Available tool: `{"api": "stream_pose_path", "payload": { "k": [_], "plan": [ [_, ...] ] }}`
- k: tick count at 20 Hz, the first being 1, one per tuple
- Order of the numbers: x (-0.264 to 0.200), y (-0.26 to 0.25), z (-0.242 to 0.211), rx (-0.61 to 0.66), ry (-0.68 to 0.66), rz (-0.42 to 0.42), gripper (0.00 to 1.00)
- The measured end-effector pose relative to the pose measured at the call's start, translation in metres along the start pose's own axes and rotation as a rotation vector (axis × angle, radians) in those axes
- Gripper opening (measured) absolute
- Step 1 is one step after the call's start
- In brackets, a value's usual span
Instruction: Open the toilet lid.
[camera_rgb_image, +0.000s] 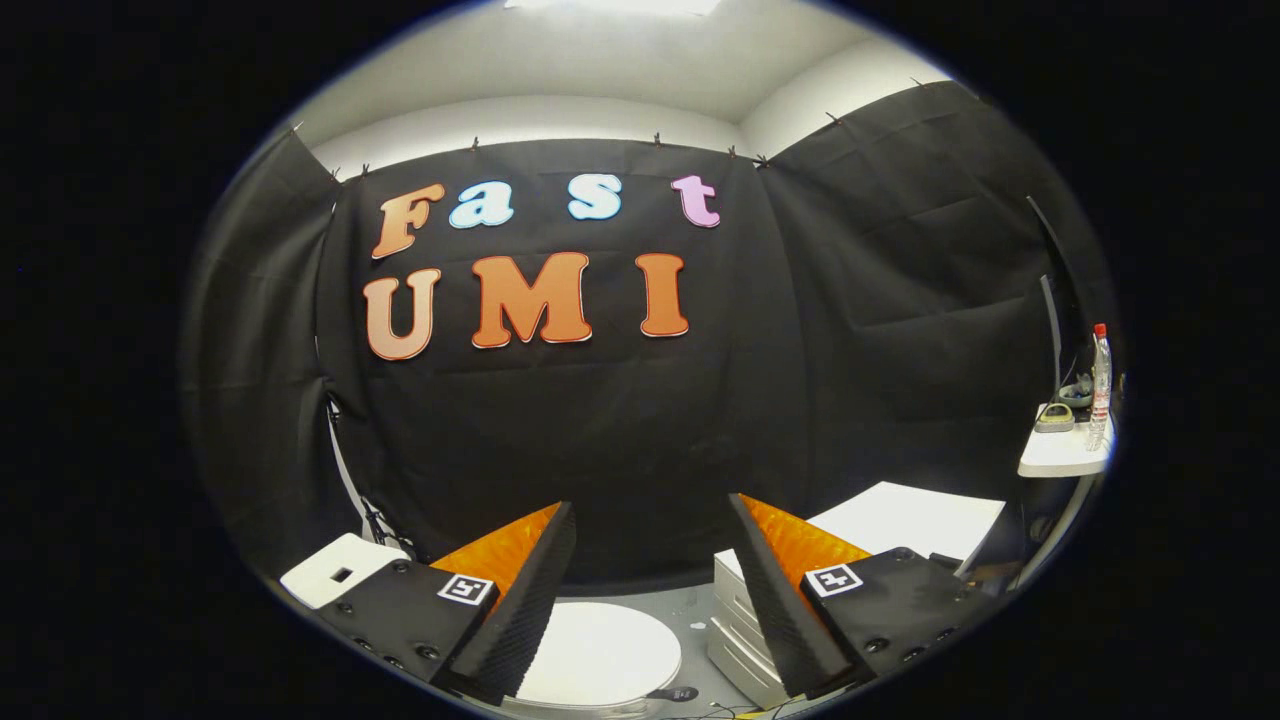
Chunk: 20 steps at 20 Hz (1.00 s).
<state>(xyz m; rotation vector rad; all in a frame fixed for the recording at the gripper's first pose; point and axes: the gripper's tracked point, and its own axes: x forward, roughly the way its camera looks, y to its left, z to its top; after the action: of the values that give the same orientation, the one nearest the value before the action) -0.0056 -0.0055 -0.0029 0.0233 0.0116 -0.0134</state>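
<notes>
The toilet lid (598, 655) lies flat and closed, a white round disc low down beneath my tool (650, 600), showing in the gap between the two fingers and partly hidden behind the left one. My tool is released: its fingers stand wide apart, touching nothing, held well above the lid and pointing toward the black cloth wall (560, 430) beyond.

Just beside the lid, on its right, a small dark object (682, 692) sits on the grey floor (695, 610); I cannot tell what it is. Right of the lid, past that strip of floor, a white drawer unit (735, 625) stands partly behind my right finger, and a flat white surface (905, 520) lies farther right of it. Left of the lid, behind my left finger, is a white boxy thing with a small dark slot (335, 570).

Far to the right of the lid and higher up, a small white counter (1062, 455) carries a clear bottle with a red cap (1100, 380), standing upright, with a low grey item (1055, 418) next to it. Above the cloth wall, straight over the lid, run the pale wall and ceiling (600, 70).
</notes>
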Motion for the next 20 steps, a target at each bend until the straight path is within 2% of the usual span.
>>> {"api": "stream_pose_path", "payload": {
  "k": [8,16,20],
  "plan": [
    [0.002,-0.011,-0.02,0.014,-0.002,-0.014,0.97],
    [0.013,-0.035,-0.094,0.037,0.048,-0.047,0.97],
    [0.013,-0.049,-0.127,0.109,0.035,-0.063,0.98]
  ]
}}
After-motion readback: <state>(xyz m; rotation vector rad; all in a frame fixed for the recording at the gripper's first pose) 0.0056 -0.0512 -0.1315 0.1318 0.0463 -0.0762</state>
